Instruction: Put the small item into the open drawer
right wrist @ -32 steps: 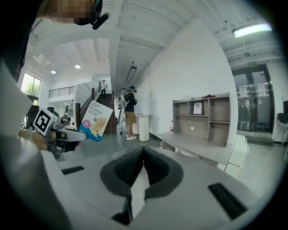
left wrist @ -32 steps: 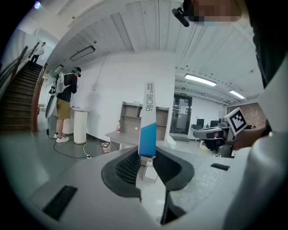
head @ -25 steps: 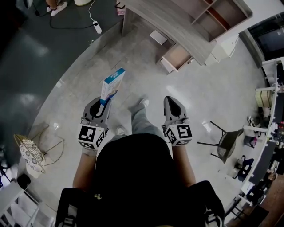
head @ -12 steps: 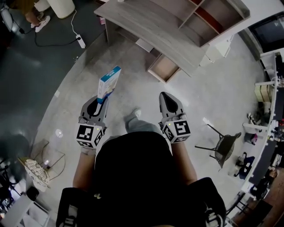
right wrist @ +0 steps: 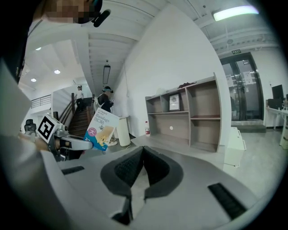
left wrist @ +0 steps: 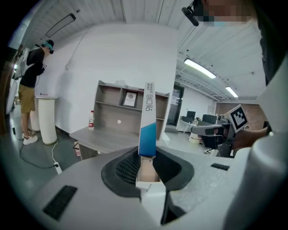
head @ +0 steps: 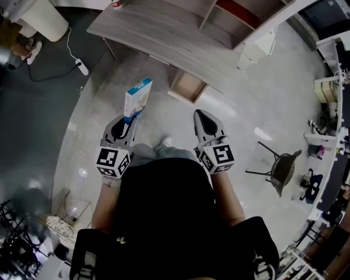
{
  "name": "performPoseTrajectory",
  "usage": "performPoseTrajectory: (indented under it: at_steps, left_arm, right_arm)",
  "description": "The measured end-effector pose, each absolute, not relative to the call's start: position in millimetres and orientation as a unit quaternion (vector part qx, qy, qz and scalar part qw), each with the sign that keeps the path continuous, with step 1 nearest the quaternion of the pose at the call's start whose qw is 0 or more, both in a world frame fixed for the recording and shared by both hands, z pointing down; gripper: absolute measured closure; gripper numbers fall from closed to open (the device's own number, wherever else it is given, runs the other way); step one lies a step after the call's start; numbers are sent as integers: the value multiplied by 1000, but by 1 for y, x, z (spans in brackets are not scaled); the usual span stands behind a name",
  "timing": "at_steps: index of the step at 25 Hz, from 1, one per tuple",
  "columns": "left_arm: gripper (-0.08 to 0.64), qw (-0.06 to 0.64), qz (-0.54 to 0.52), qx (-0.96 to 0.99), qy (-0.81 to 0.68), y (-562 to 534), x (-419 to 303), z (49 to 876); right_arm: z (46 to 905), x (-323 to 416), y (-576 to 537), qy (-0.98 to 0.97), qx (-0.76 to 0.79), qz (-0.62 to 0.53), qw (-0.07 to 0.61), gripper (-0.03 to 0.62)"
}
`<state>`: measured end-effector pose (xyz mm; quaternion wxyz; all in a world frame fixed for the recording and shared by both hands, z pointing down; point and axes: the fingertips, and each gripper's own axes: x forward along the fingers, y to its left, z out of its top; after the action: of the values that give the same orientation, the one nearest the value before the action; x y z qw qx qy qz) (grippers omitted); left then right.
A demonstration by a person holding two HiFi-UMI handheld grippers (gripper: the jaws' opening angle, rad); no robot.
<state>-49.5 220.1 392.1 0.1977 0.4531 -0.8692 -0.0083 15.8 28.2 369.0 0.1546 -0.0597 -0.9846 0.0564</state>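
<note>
A small blue-and-white bandage box (head: 137,99) stands upright between the jaws of my left gripper (head: 129,117), which is shut on its lower end. In the left gripper view the box (left wrist: 148,120) rises narrow edge on from the pads of the left gripper (left wrist: 146,158). My right gripper (head: 202,116) is level with the left one, shut and empty; its pads meet at the tips (right wrist: 143,151). Ahead on the floor side of the grey desk (head: 153,34), the open wooden drawer (head: 187,86) juts out, looking empty. Both grippers are well short of it.
An open shelf unit (head: 240,11) rises behind the desk, with a bottle (left wrist: 92,120) on the desk's left end. A white bin (head: 38,19) and a power strip (head: 82,66) lie left. A black chair (head: 281,170) stands right. A person (left wrist: 30,90) stands by the bin.
The desk and its open drawer have come nearer and lower in the head view as the person walks forward. Both grippers keep their pose, the box still held.
</note>
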Motion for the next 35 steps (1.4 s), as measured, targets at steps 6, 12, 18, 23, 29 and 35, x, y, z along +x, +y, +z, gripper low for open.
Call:
performPoseTrajectory:
  at_steps: [6, 12, 18, 23, 29, 35]
  left_arm:
    - [477, 227, -16, 509, -830, 175, -80, 408]
    - [477, 257, 12, 594, -762, 118, -110, 435]
    - [477, 286, 51, 659, -694, 73, -129, 470]
    - [477, 320, 84, 706, -626, 47, -128, 510]
    - [477, 356, 118, 729, -573, 16, -120, 556]
    - [477, 399, 139, 745, -516, 1, -101, 599]
  right_arm:
    - [373, 8, -1, -983, 8, 74, 167, 580]
    - [387, 6, -32, -975, 99, 91, 176, 580]
    - [388, 4, -58, -962, 183, 99, 177, 580]
    - [392, 19, -66, -941, 262, 117, 181, 580]
    - [400, 45, -73, -918, 325, 132, 188, 580]
    - [406, 79, -69, -891, 385, 144, 194, 580]
